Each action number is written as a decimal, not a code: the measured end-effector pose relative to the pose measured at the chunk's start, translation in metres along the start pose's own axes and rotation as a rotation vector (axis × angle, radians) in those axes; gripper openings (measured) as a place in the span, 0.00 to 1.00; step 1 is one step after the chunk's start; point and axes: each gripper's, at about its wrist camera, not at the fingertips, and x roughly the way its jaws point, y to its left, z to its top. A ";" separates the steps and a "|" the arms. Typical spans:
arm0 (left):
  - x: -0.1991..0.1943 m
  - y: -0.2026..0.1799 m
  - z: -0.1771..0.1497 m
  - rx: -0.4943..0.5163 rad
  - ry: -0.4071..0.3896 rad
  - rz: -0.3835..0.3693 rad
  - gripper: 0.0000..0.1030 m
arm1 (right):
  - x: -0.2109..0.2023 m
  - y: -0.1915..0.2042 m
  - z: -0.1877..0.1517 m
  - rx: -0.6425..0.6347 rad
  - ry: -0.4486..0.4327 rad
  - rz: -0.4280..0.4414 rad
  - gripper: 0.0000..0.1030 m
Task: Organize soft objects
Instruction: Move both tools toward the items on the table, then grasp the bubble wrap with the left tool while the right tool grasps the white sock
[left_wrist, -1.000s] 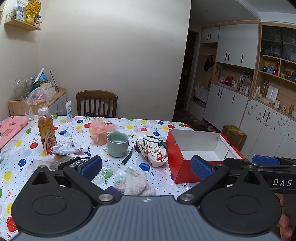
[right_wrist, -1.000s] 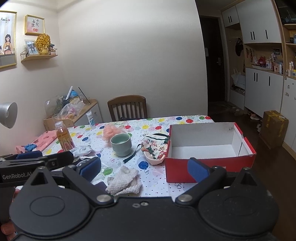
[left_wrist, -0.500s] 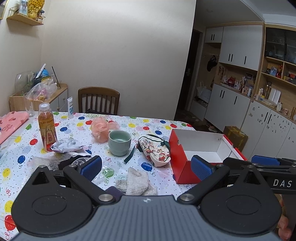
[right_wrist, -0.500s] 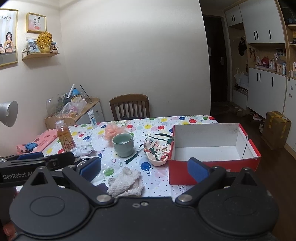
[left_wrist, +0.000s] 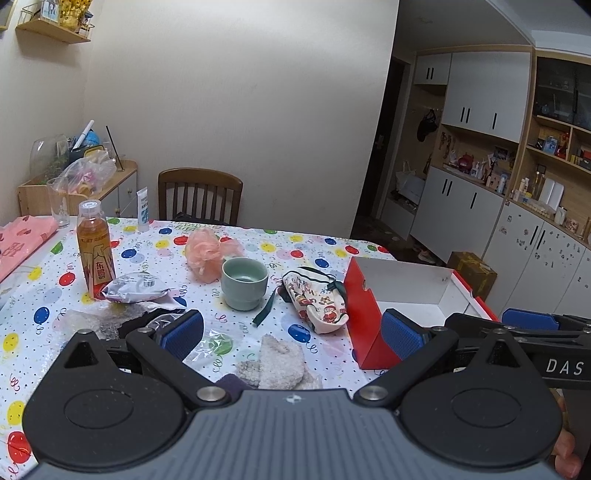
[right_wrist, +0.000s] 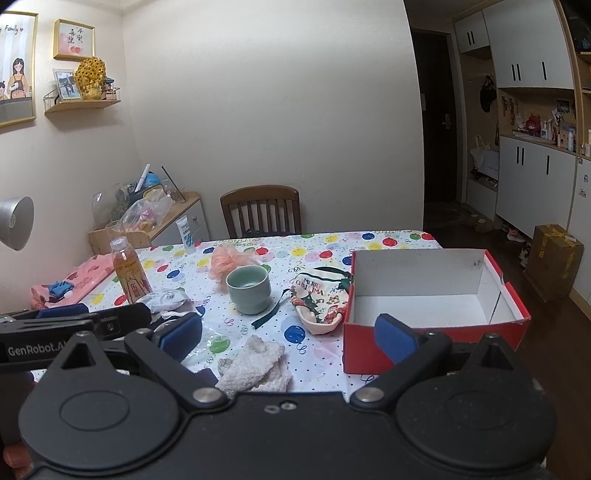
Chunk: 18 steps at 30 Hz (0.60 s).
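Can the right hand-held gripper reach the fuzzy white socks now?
Probably yes. The right hand-held gripper is open, and the fuzzy white socks lie just ahead between its fingers on the table, with nothing on top of them. The red box stands clear to the right.

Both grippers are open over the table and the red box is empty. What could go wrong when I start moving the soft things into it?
1. The Christmas pouch lies against the red box, and its green ribbon trails beside the green cup; lifting the pouch could drag the ribbon against the cup.
2. The pink mesh sponge sits behind the cup, so reaching for it risks a knock.
3. The fuzzy socks rest near the table's front edge and could slide off.
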 end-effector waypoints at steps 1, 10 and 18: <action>0.001 0.001 0.000 -0.001 0.000 0.002 1.00 | 0.002 0.001 0.001 -0.003 0.000 0.001 0.97; 0.012 0.023 0.008 -0.014 -0.010 0.010 1.00 | 0.021 0.015 0.005 -0.031 0.012 0.015 0.97; 0.029 0.048 0.015 -0.037 0.001 0.019 1.00 | 0.046 0.029 0.009 -0.063 0.038 0.041 0.96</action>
